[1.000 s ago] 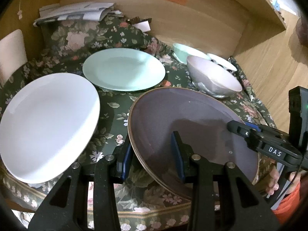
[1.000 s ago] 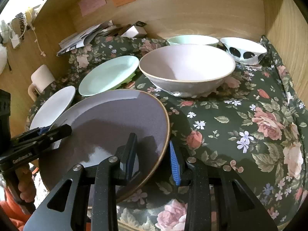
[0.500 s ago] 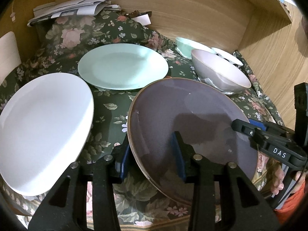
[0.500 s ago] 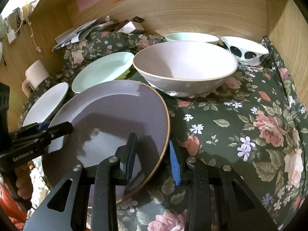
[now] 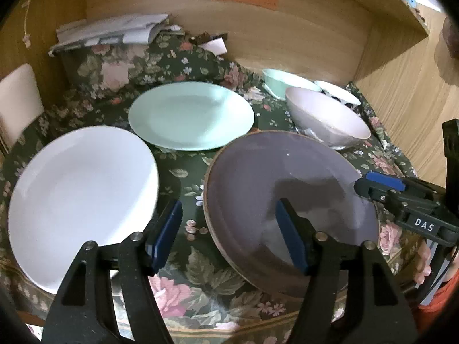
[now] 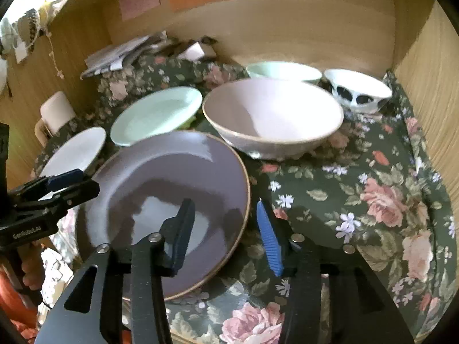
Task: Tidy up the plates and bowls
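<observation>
A purple plate with a brown rim lies on the floral cloth. My left gripper straddles its left rim; its jaws are opening and the pads stand off the rim. My right gripper straddles the right rim of the plate, its jaws also opening, pads clear of it. Each gripper shows in the other's view: the right gripper and the left gripper. A white plate and a mint plate lie to the left. A pale pink bowl, a mint bowl and a black-spotted white bowl stand behind.
Wooden walls close the nook at the back and on both sides. Papers are piled on the raised cloth at the back left. A pale rounded object stands at the far left. A person's hand holds the right gripper.
Both grippers' jaws have widened and come off the purple plate's rim, which they pinched before. The plate now rests on the cloth, a little farther from both cameras.
</observation>
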Available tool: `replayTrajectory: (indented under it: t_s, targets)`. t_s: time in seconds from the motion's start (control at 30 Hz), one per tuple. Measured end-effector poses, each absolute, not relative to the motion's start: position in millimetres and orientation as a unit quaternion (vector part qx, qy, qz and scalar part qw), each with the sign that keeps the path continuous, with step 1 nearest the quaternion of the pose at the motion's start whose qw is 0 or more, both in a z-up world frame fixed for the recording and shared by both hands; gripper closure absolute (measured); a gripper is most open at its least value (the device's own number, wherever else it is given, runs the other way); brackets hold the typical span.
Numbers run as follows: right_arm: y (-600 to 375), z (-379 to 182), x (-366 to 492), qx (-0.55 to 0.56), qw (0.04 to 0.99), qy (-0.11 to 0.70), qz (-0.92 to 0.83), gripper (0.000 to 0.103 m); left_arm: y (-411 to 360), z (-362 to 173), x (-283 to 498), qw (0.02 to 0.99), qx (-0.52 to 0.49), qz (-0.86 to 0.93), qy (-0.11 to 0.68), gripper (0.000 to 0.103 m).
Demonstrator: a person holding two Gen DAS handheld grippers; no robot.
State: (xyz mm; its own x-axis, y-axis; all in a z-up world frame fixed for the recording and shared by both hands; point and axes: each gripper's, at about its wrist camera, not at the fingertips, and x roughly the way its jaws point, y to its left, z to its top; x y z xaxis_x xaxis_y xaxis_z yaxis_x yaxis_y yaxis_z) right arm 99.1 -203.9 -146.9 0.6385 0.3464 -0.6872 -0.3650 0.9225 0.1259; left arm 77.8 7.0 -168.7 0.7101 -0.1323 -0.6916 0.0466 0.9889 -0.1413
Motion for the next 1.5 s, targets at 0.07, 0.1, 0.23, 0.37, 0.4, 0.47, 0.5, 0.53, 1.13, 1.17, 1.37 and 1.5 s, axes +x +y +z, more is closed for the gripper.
replayTrajectory:
  t_s: [0.07, 0.1, 0.23, 0.37, 0.4, 0.47, 0.5, 0.53, 1.13, 1.17, 1.37, 1.5]
  targets:
    - [-201, -140, 97, -0.013, 0.908, 0.369, 0.199, 0.058, 10, -165, 77, 0.924, -0.056, -0.046, 0.376, 0.028]
    - [-200, -137, 96, -0.013, 0.909, 0.365, 0.201, 0.057, 12, -162, 75, 0.925, -0.059, -0.045, 0.373, 0.024]
    - [-188, -121, 89, -0.016, 0.915, 0.341, 0.213, 0.043, 22, -152, 66, 0.933, -0.057, -0.036, 0.354, 0.023]
    - [-169, -108, 86, -0.03, 0.919, 0.32, 0.228, 0.037, 37, -143, 58, 0.94, -0.055, -0.016, 0.337, 0.014]
    - [-162, -104, 86, -0.035, 0.919, 0.315, 0.234, 0.036, 41, -140, 55, 0.942, -0.053, -0.008, 0.332, 0.014]
    - [-154, -101, 86, -0.038, 0.918, 0.31, 0.244, 0.031, 50, -136, 51, 0.945, -0.048, 0.005, 0.324, 0.013]
    - [-145, -99, 86, -0.04, 0.917, 0.308, 0.251, 0.031, 55, -134, 48, 0.946, -0.046, 0.014, 0.32, 0.013]
    - [-140, -98, 87, -0.043, 0.916, 0.306, 0.257, 0.031, 61, -132, 46, 0.948, -0.045, 0.022, 0.315, 0.013]
    - [-44, -114, 117, -0.093, 0.872, 0.348, 0.332, 0.031, 149, -147, 7, 0.945, -0.062, 0.101, 0.306, 0.001]
    - [-40, -115, 118, -0.096, 0.869, 0.351, 0.334, 0.031, 152, -149, 8, 0.944, -0.06, 0.106, 0.308, 0.001]
    - [-17, -126, 131, -0.11, 0.852, 0.38, 0.344, 0.031, 169, -163, 11, 0.936, -0.073, 0.119, 0.324, 0.001]
    - [-2, -135, 139, -0.122, 0.84, 0.397, 0.349, 0.031, 179, -167, 13, 0.932, -0.09, 0.125, 0.329, 0.001]
